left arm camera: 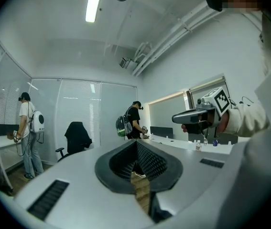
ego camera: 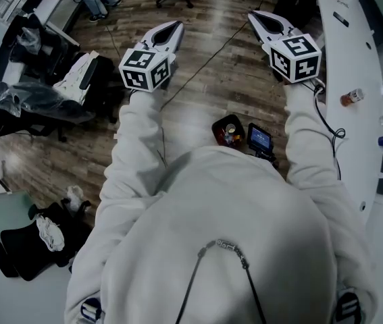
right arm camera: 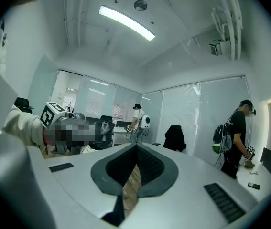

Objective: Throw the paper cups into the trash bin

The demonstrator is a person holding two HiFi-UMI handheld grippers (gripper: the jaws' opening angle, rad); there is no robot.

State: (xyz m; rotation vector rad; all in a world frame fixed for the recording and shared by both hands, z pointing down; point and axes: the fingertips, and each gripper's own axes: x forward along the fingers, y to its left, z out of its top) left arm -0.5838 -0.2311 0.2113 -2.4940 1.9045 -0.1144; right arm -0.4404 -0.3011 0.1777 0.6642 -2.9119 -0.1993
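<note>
Both grippers are held up in front of the person, pointing level across an office. My left gripper (ego camera: 175, 27) (left arm camera: 136, 145) is shut, its ribbed pads meeting at the tip with nothing between them. My right gripper (ego camera: 254, 16) (right arm camera: 136, 148) is shut and empty too; it also shows in the left gripper view as the right gripper (left arm camera: 180, 118). No paper cup can be made out in any view. A small dark container (ego camera: 228, 131) with colourful things inside stands on the wooden floor below the arms, next to a black device (ego camera: 259, 139).
A long white table (ego camera: 350, 52) with a bottle (ego camera: 351, 98) runs along the right. Office chairs draped with bags and cloths (ego camera: 39, 98) crowd the left, and a cable (ego camera: 211, 59) crosses the floor. Two people (left arm camera: 134, 120) (left arm camera: 27, 128) stand far off near a black chair (left arm camera: 77, 135).
</note>
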